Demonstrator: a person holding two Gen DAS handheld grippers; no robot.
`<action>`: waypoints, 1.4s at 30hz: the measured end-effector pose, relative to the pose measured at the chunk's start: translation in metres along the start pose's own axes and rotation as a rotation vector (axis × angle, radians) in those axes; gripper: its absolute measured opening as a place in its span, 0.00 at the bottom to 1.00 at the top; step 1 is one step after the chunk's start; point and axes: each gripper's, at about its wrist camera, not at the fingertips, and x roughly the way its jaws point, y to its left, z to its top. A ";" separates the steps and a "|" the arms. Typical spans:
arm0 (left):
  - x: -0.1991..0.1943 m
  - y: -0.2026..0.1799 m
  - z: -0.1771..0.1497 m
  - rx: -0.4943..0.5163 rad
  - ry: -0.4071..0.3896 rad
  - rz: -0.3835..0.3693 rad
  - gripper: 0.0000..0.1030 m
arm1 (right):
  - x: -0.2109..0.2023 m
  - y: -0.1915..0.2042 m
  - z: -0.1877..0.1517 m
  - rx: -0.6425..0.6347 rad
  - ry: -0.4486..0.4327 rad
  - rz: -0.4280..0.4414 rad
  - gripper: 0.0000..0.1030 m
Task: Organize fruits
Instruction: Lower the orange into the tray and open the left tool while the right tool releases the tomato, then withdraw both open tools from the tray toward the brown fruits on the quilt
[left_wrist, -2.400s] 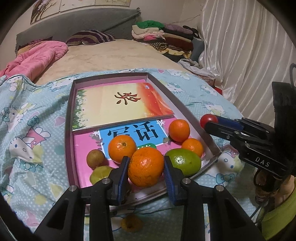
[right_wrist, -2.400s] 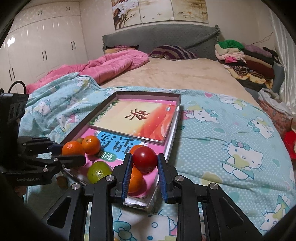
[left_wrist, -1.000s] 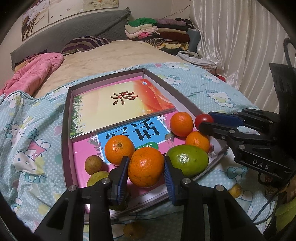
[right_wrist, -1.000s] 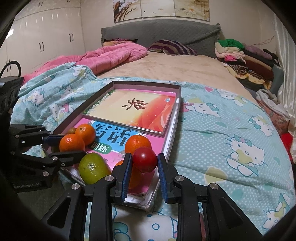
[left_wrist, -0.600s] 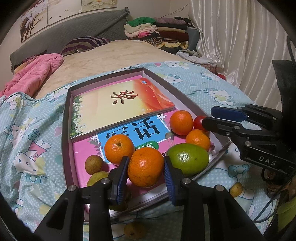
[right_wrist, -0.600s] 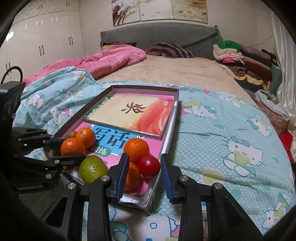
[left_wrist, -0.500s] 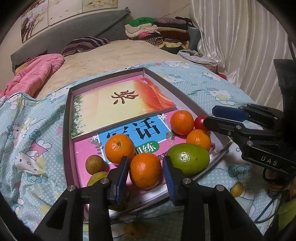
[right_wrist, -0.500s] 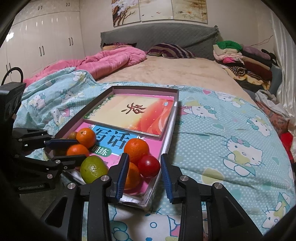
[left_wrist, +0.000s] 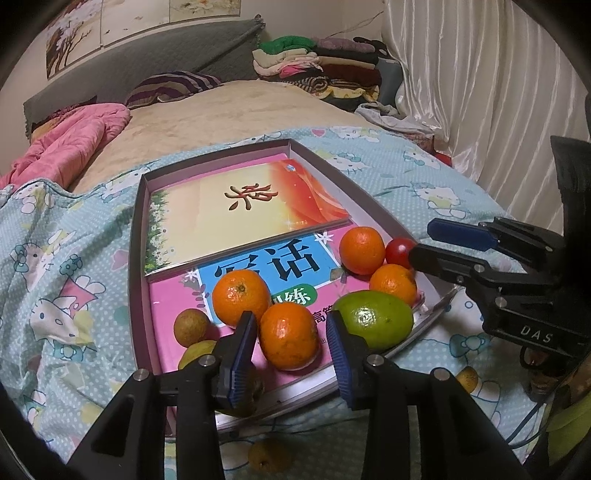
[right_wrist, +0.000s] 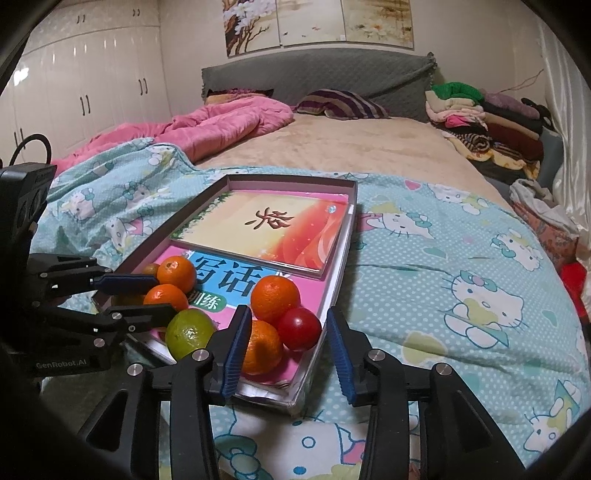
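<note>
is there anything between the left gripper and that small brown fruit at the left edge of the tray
Partly. The left gripper is open around an orange. The small brown fruit lies beyond its left finger. A second orange sits just right of it, and a yellow-green fruit lies nearer, so both crowd the approach.

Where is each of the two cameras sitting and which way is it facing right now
Left wrist: rides on the left gripper, looking up the bed over the shallow grey box at a round orange between its open blue-padded fingers; the right gripper enters from the right.
Right wrist: rides on the right gripper, facing the grey headboard, a small red tomato between its open fingers; the left gripper shows at left.
Shared: box, fruit, each other's gripper.
</note>
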 end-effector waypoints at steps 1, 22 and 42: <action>-0.002 0.000 0.000 -0.002 -0.003 -0.001 0.41 | 0.000 0.000 0.000 0.000 0.000 -0.001 0.44; -0.018 0.001 0.004 -0.024 -0.025 -0.014 0.57 | -0.013 0.003 -0.002 -0.001 -0.034 0.005 0.54; -0.062 0.009 -0.003 -0.093 -0.086 0.003 0.76 | -0.051 0.020 -0.007 -0.014 -0.112 0.047 0.62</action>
